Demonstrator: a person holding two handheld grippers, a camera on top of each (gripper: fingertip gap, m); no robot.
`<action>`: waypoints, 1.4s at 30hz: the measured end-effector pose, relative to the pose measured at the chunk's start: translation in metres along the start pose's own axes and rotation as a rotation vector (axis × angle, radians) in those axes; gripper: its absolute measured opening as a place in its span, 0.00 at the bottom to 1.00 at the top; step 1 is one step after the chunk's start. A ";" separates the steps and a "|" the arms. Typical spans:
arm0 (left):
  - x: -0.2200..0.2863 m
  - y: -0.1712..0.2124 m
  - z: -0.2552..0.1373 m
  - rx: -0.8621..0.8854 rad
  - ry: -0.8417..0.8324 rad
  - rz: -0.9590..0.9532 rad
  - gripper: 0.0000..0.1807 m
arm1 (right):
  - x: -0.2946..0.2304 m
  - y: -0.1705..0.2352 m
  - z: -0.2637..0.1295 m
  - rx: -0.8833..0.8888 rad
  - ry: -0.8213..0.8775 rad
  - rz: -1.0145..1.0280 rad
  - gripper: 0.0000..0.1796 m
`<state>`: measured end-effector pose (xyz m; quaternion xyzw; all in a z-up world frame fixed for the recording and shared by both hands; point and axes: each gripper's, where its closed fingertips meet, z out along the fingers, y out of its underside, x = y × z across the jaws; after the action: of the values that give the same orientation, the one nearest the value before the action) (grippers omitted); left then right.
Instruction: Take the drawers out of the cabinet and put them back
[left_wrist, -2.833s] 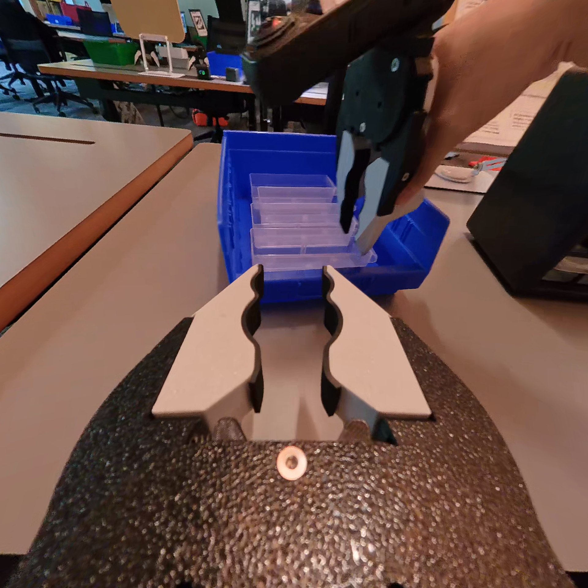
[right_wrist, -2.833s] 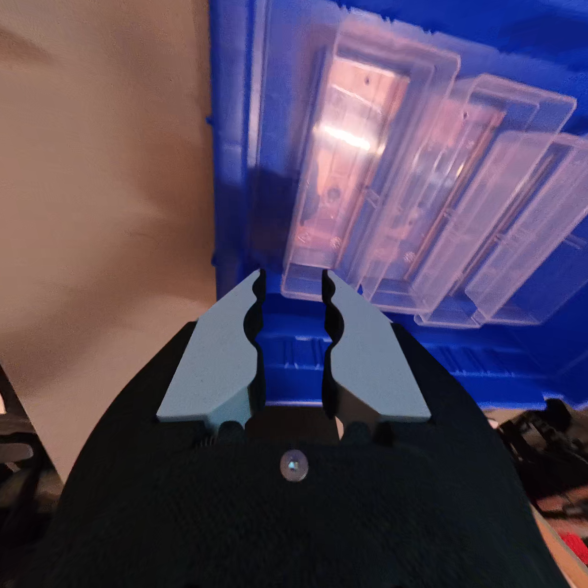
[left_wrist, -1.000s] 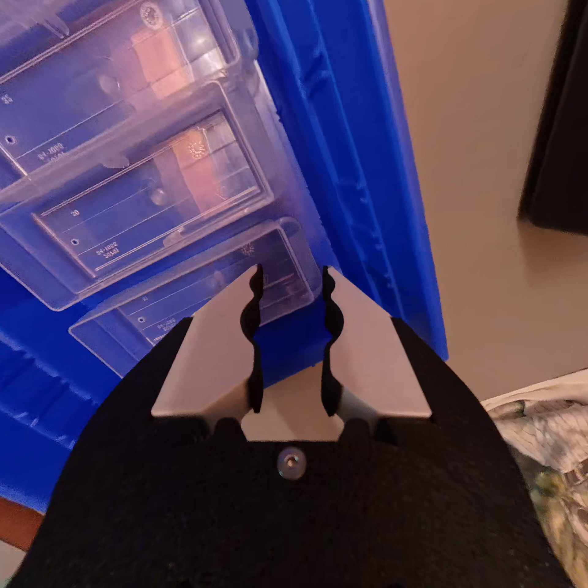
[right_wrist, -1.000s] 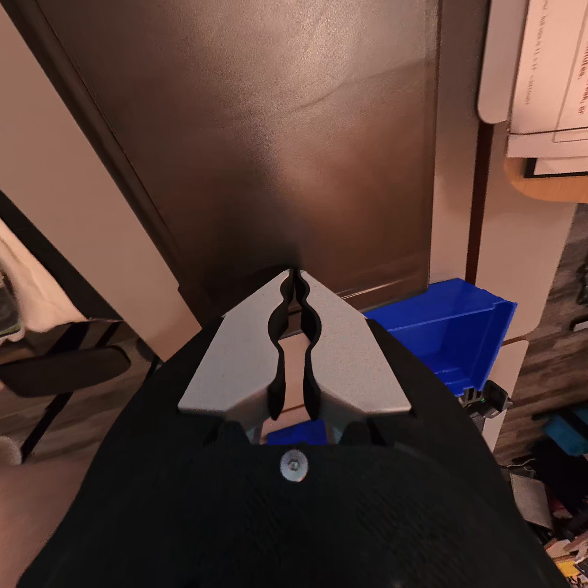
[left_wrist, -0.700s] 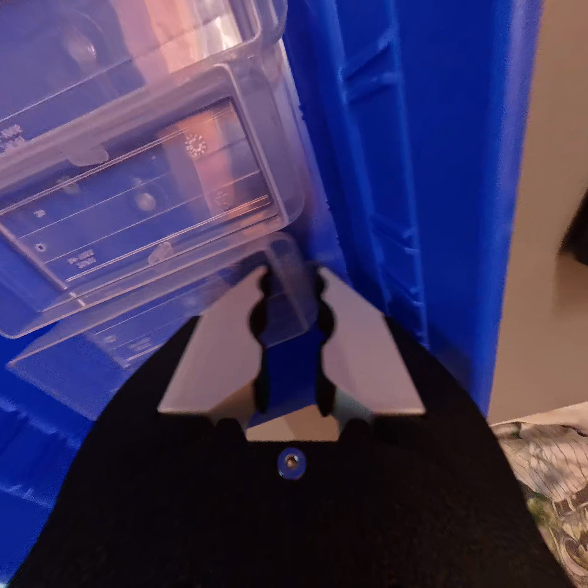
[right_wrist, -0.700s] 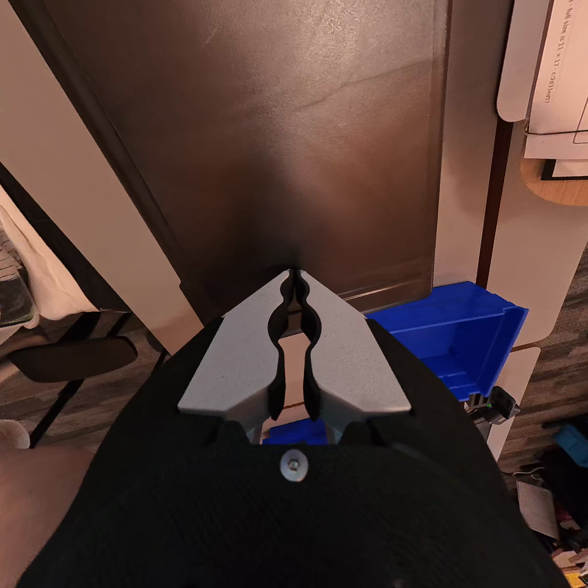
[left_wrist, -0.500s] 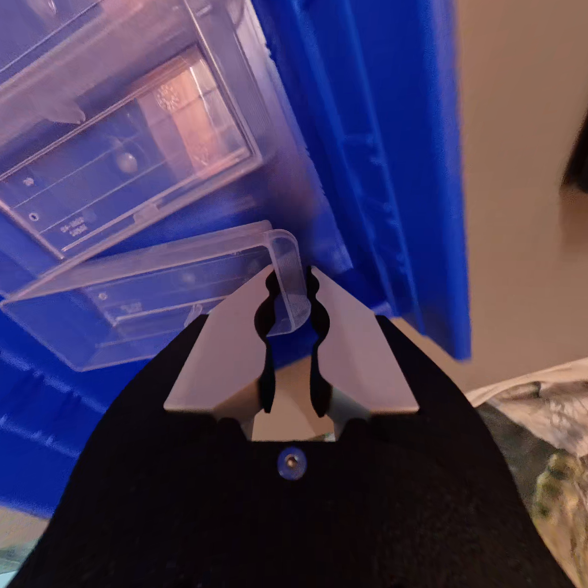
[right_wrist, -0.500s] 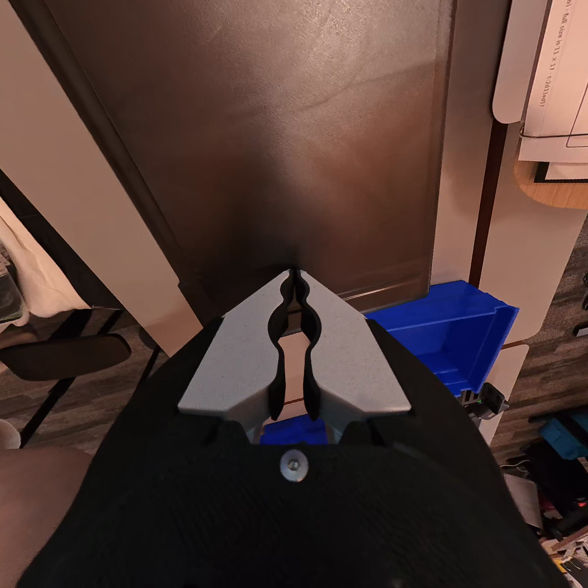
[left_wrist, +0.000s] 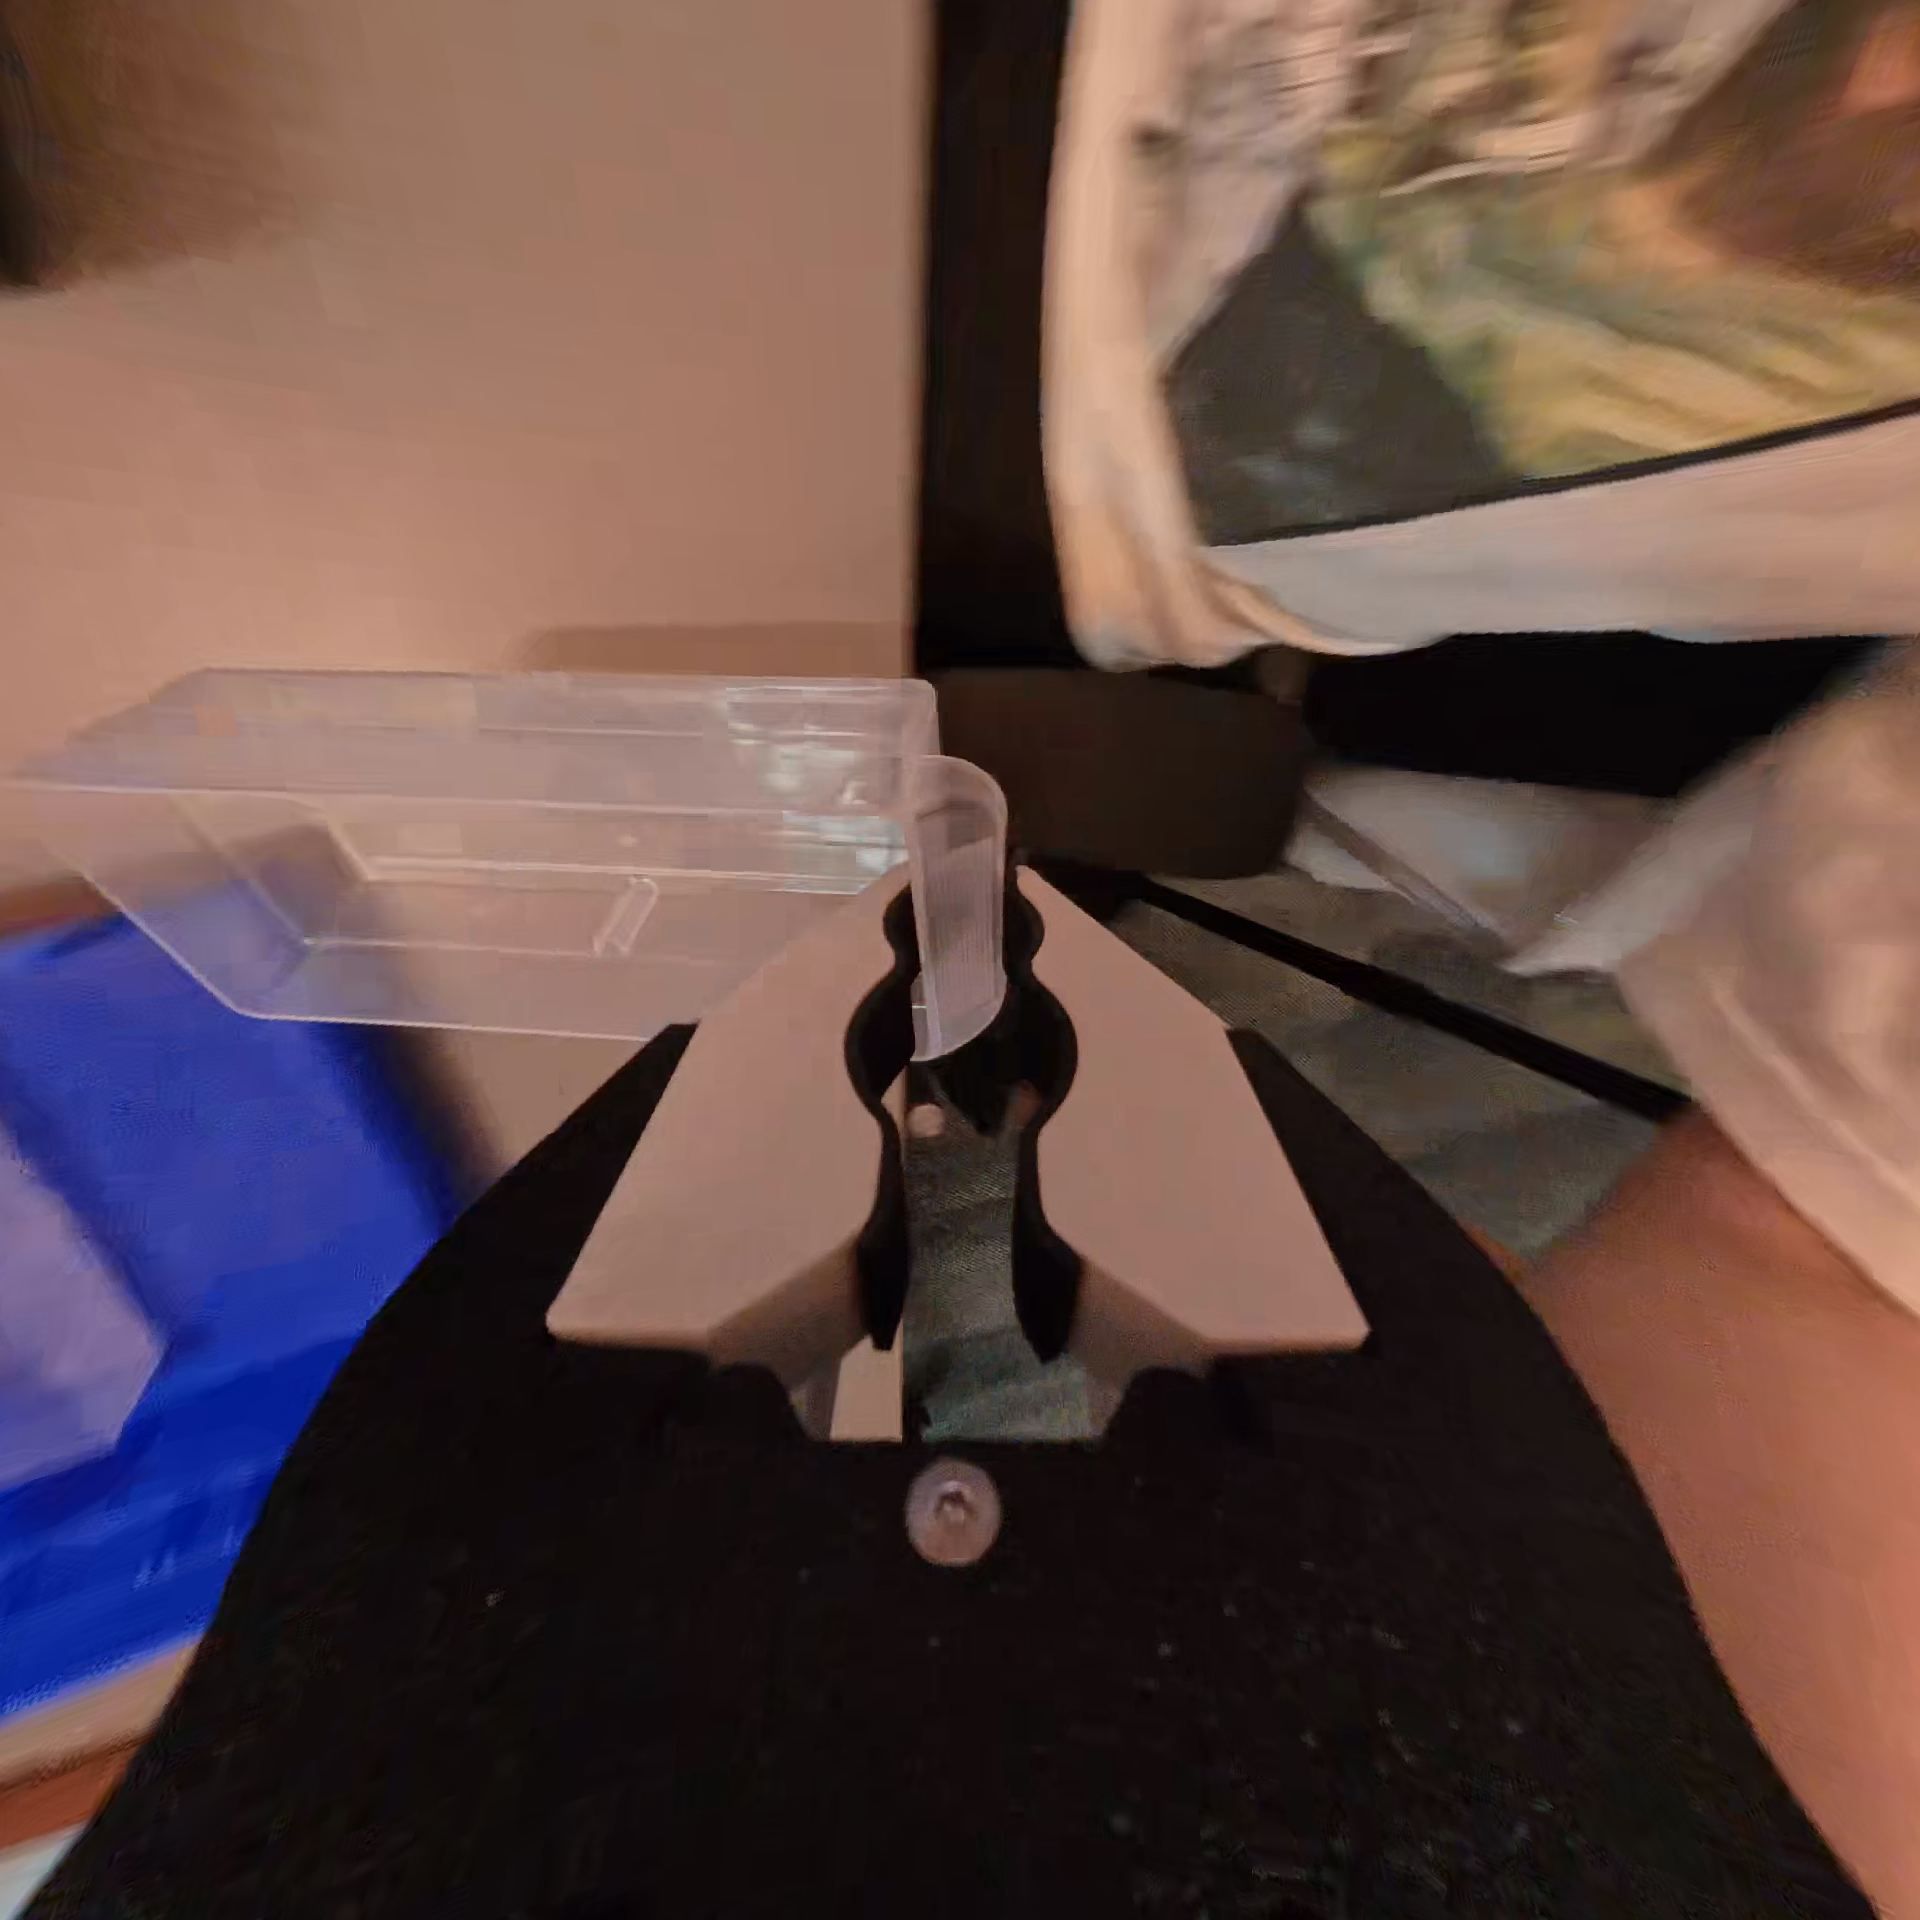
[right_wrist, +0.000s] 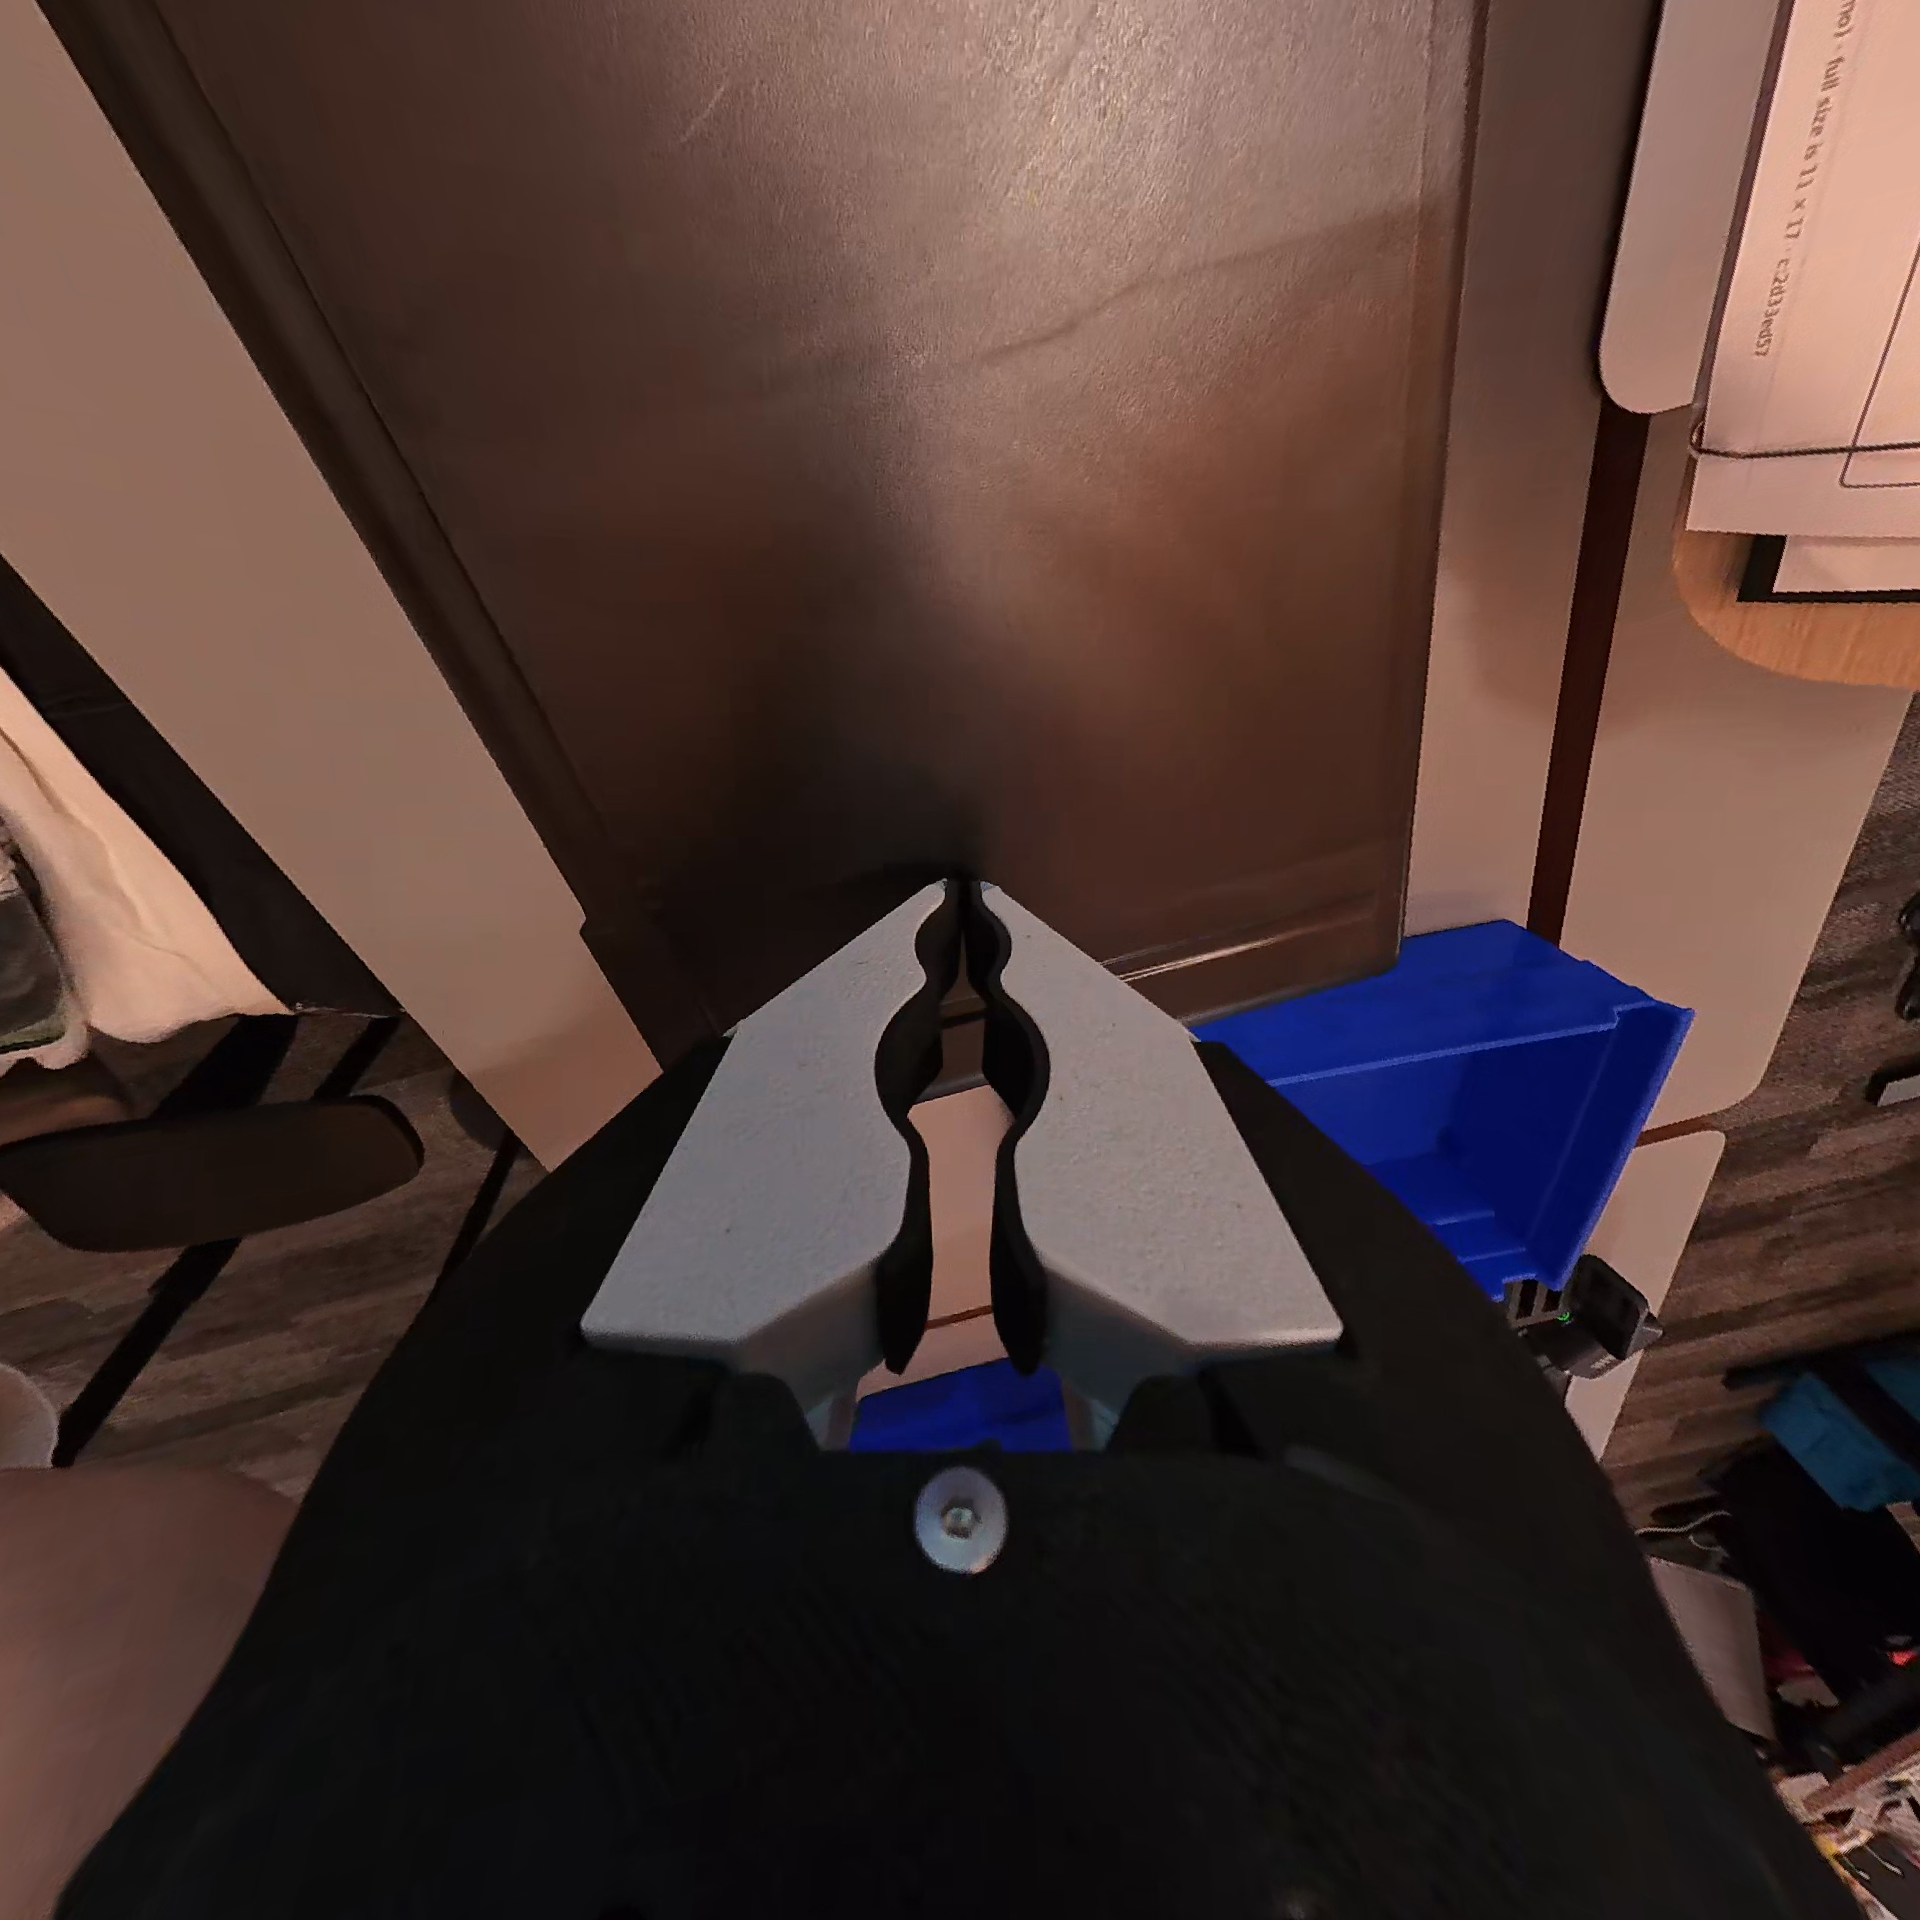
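Lifted clear of the bin (left_wrist: 156, 1247), one drawer (left_wrist: 499, 831) hangs pinched in the left gripper (left_wrist: 961, 914), its return to the cabinet (right_wrist: 883, 416) still ahead, while the right gripper (right_wrist: 961, 883), jaws closed and empty, waits there.

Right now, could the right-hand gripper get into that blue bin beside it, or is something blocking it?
Probably yes. The right gripper is shut with nothing in it, its tips against the dark cabinet. The blue bin sits just to its right with its open side facing the gripper, and nothing lies between them.
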<state>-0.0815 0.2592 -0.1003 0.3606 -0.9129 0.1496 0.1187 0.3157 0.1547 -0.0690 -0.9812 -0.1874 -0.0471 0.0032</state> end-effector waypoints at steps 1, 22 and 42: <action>0.017 -0.010 0.001 -0.021 0.066 0.043 0.06 | 0.000 0.000 0.000 -0.004 0.002 0.000 0.00; -0.036 -0.136 0.030 -0.361 0.183 0.206 0.06 | 0.000 0.000 0.000 -0.062 0.008 0.008 0.00; -0.085 -0.139 0.049 -0.458 0.121 0.139 0.06 | 0.000 0.001 0.000 -0.099 0.001 -0.016 0.00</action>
<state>0.0697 0.1981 -0.1477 0.2509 -0.9370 -0.0319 0.2410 0.3156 0.1539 -0.0689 -0.9785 -0.1927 -0.0568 -0.0457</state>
